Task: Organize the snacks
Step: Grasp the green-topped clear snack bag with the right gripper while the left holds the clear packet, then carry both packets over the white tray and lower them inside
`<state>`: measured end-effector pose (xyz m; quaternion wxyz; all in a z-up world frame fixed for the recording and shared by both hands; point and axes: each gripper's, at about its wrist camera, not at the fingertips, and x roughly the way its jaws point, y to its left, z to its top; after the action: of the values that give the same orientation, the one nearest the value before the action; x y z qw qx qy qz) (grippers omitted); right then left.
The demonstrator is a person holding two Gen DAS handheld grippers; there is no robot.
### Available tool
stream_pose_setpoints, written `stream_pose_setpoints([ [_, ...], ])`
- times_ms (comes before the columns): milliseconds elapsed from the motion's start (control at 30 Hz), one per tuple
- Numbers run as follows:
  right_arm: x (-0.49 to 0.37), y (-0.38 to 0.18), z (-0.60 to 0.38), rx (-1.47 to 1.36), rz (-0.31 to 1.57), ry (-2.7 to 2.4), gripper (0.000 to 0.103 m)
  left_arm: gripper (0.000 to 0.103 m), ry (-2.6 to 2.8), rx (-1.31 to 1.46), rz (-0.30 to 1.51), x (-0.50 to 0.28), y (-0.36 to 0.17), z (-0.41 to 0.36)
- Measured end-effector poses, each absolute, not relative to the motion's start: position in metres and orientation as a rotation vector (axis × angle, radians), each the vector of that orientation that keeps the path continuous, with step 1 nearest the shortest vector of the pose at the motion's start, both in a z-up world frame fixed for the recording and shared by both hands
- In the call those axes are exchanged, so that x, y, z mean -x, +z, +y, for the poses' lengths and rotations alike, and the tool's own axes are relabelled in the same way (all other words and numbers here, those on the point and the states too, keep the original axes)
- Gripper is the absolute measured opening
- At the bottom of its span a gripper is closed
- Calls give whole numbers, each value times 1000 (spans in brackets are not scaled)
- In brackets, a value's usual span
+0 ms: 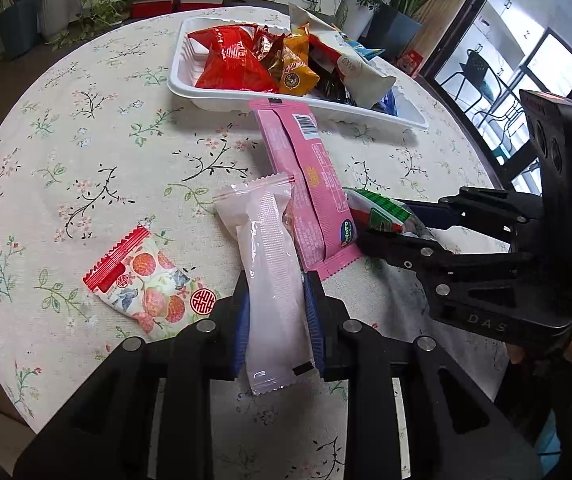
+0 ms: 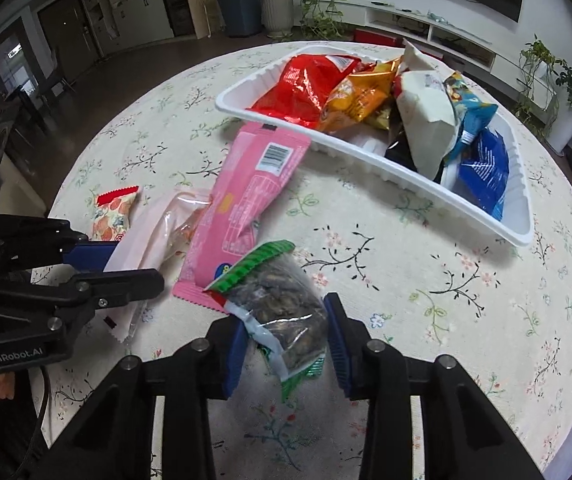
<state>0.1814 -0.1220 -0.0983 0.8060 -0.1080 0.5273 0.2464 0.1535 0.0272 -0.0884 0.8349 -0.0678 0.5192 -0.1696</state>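
**Technician:** Nearest the left wrist lens, what was recorded?

**Inspector:** Blue pads of the left gripper [image 1: 276, 320] were seen pressed against both sides of a pale pink translucent packet [image 1: 270, 276], so the packet was held clamped. Its far end was laid against the long pink packet [image 1: 306, 184], which was taken as the landmark.

**Technician:** And the right gripper?

**Inspector:** The right gripper [image 2: 286, 340] was positioned around a green-edged clear seed packet [image 2: 282, 312]. One pad was seen against the packet; a narrow gap was visible at the other, so a firm clamp could not be confirmed. The seed packet was located at the near end of the long pink packet, partly overlapping it.

**Technician:** Remaining items?

**Inspector:** A small strawberry-printed packet [image 1: 150, 284] was noted left of the long pink packet, apart from it, on the floral tablecloth [image 1: 86, 140]. A white tray [image 2: 386, 172] was found touching the landmark's far end, and was loaded with red, orange, white and blue snack bags.
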Motion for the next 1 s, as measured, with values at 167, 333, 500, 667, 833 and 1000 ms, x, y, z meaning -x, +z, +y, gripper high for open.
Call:
stream_pose_setpoints([
  [167,-179,-96,-126,214,1126,527,36,23,-371,142,1095,-153,-87,25],
  [333,-172,-84,-138,147,1099,510,35,23,-367,148,1082,-150,-81,27],
  [500,-161,-74,-151,62,1080,497,34,23,-382,163,1070,-143,-75,26],
  [667,-147,-70,-171,-44,1074,479,34,23,-392,176,1058,-135,-67,26],
  [833,-142,-64,-196,-134,1061,431,34,23,-406,206,1034,-130,-53,31],
  [1000,-145,-52,-219,-168,1028,377,34,23,-421,245,1002,-132,-32,42],
])
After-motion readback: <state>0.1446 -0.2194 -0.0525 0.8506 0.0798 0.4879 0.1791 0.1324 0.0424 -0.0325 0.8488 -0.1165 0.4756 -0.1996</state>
